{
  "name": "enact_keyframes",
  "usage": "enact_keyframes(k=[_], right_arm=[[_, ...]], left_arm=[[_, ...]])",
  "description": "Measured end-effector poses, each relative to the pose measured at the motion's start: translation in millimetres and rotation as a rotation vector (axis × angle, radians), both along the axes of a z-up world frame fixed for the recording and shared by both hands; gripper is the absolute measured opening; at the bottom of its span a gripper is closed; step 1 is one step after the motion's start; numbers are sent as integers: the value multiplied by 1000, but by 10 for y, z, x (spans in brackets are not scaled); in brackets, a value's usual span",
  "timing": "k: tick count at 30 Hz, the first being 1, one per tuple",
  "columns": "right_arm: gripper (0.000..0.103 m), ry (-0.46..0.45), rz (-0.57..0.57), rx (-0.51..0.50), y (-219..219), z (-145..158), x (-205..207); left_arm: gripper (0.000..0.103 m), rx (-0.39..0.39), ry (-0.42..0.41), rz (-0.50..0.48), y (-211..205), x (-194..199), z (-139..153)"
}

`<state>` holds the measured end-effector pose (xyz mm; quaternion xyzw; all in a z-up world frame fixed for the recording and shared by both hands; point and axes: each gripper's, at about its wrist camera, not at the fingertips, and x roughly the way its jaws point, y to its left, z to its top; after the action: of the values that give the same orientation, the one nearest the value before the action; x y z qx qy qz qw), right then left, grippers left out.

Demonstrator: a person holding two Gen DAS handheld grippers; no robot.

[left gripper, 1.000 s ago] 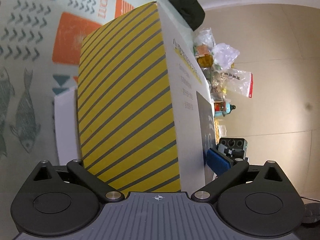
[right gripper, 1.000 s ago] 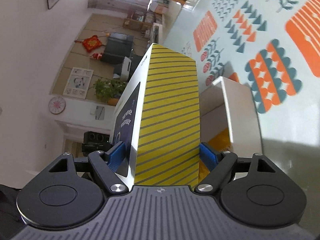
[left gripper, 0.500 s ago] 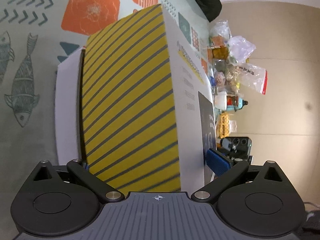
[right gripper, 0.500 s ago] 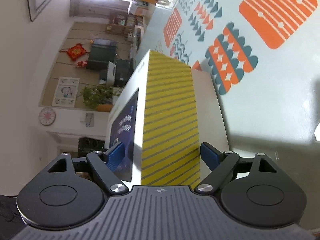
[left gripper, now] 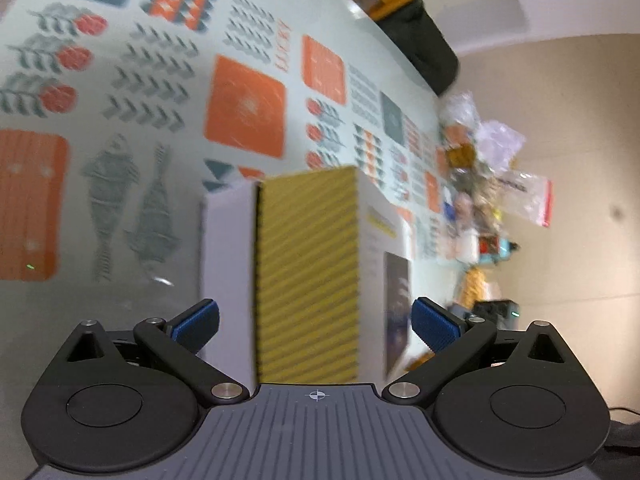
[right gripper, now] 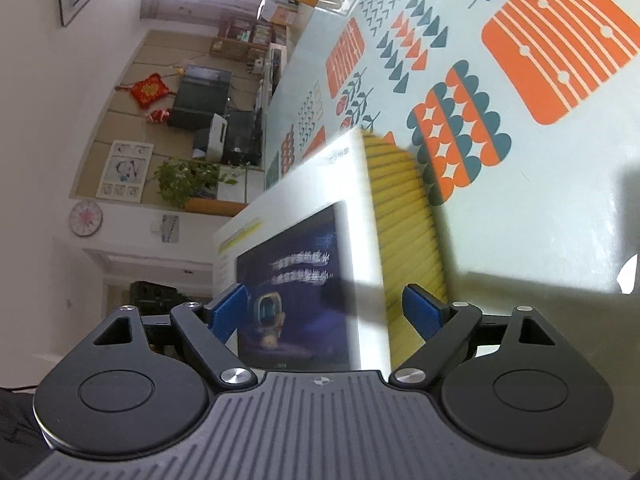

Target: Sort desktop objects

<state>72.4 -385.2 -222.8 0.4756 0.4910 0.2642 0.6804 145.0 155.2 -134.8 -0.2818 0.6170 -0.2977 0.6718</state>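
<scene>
A yellow-and-grey striped box (left gripper: 308, 276) with white faces lies on top of a white box (left gripper: 228, 264) on the patterned tablecloth (left gripper: 120, 120). My left gripper (left gripper: 316, 320) is open, its blue pads (left gripper: 434, 326) apart from the box on both sides. In the right wrist view the same striped box (right gripper: 408, 216) shows its white face with a dark printed picture (right gripper: 296, 292). My right gripper (right gripper: 328, 308) is open too, its pads (right gripper: 422, 312) clear of the box.
A heap of plastic bags and small packets (left gripper: 488, 184) lies at the table's far right end. A dark device (left gripper: 496, 314) sits by the right finger. A black bag (left gripper: 420, 52) hangs at the far edge. Room furniture (right gripper: 208, 116) stands beyond the table.
Both grippers have opened and let go of the striped box, which now rests on the white box. Both have drawn back from it.
</scene>
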Motion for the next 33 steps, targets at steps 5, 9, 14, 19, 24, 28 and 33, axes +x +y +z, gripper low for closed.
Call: enact_keyframes(k=[5,9,14,19,24,28,33], right_arm=[[103,-46,14,-19,32,136,44],[103,-86,42,-29,82,267,81],[103,-139,80,-129,239,455,137],[103,-125,-5,-323,224,520,166],[103,-34,44,-297,303,364,239],[103,-45,68,-301,424,407,264],[103,-72,105,-356,541,583,240]], left_arm=[[103,15,-1,0,-163,25,-29],[103,62,14,-72,-391,12,-114],[103,198,-72,-139,-554,-44,-37],[103,364,-182,-157,-694,-142,293],[103,412,-218,-239,-1003,-263,419],[103,423,-214,-286,-1185,-320,371],[103,515,-286,-336,-1322,-395,373]])
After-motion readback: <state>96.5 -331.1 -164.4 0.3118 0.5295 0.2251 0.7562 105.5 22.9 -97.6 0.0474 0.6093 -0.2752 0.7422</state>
